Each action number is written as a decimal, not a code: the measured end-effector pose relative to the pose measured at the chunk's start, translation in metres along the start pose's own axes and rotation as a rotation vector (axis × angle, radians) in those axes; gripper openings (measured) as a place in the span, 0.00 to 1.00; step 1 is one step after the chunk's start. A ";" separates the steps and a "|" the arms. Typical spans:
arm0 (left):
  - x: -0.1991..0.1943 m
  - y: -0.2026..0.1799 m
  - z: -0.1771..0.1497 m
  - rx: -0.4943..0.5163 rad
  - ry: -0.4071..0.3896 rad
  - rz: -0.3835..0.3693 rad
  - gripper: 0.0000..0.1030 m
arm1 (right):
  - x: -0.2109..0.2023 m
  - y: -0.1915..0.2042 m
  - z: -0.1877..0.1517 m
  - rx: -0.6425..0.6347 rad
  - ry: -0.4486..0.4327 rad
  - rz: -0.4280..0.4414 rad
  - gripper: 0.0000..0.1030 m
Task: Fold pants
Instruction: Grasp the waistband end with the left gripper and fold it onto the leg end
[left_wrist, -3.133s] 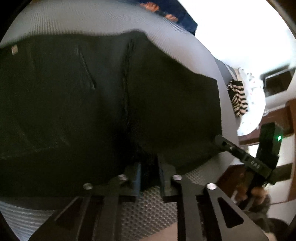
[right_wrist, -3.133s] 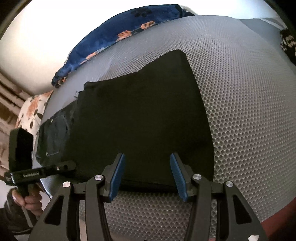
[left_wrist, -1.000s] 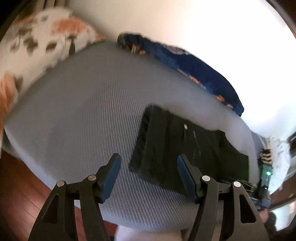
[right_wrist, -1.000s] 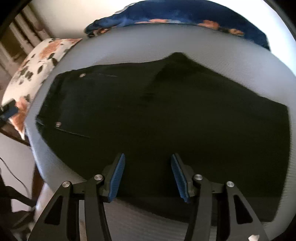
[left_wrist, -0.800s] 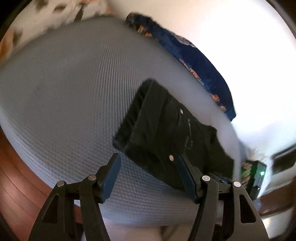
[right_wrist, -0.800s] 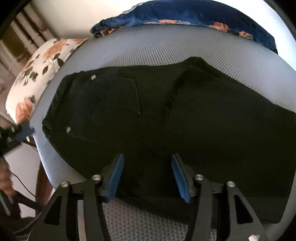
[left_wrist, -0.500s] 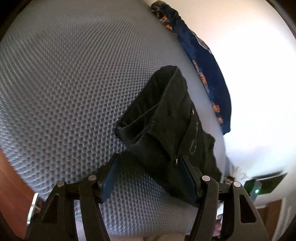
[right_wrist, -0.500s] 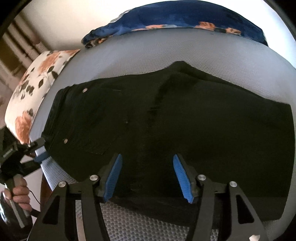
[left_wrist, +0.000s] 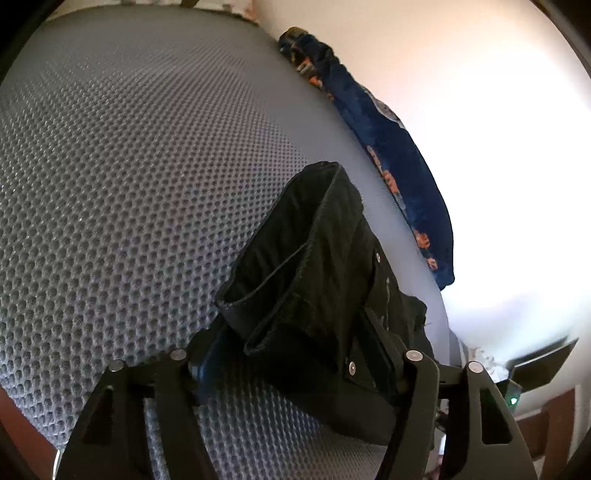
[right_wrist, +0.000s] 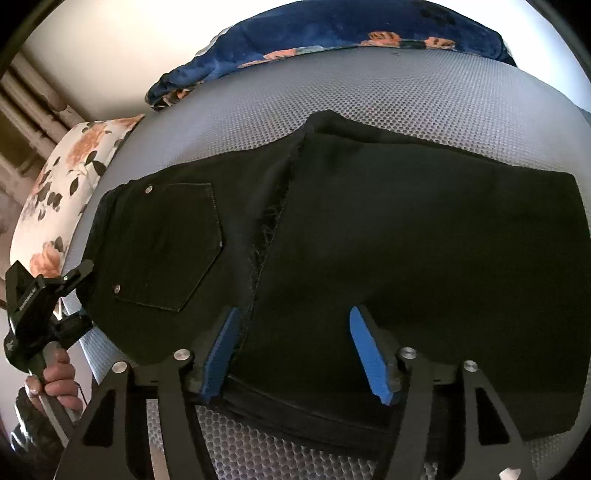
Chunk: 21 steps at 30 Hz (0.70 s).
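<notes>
Black pants (right_wrist: 388, 258) lie partly folded on a grey mesh mattress (right_wrist: 406, 92), with the waistband and back pocket (right_wrist: 173, 243) at the left. My left gripper (left_wrist: 291, 354) is open, its jaws on either side of the near waistband corner (left_wrist: 295, 295); it also shows in the right wrist view (right_wrist: 79, 295) at the pants' left edge. My right gripper (right_wrist: 295, 350) is open and empty, hovering over the near edge of the folded legs.
A dark blue floral blanket (right_wrist: 351, 33) lies along the far edge of the mattress by the wall. A white floral pillow (right_wrist: 66, 177) sits at the left end. Wooden floor (left_wrist: 22, 443) shows beyond the mattress edge.
My left gripper has swung down and in to the waistband corner, which now sits between its open jaws. The right gripper has stayed open, shifting slightly over the near edge.
</notes>
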<state>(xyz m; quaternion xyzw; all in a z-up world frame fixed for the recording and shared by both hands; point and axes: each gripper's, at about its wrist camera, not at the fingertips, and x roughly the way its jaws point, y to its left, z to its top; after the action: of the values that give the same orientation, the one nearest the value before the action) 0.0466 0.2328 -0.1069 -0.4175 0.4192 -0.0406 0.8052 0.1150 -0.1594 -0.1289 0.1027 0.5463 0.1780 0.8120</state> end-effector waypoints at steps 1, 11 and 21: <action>0.002 -0.004 -0.001 0.014 -0.012 0.011 0.67 | 0.000 0.000 0.000 0.002 -0.002 0.000 0.61; 0.039 -0.043 -0.008 0.054 -0.005 0.057 0.27 | 0.000 0.000 0.001 0.008 -0.005 0.008 0.64; 0.025 -0.186 -0.028 0.413 -0.082 -0.082 0.24 | -0.051 -0.037 0.002 0.115 -0.115 -0.003 0.64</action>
<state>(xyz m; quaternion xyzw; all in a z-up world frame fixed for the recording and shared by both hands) 0.0960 0.0844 0.0003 -0.2617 0.3516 -0.1413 0.8877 0.1059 -0.2138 -0.0976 0.1581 0.5081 0.1389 0.8352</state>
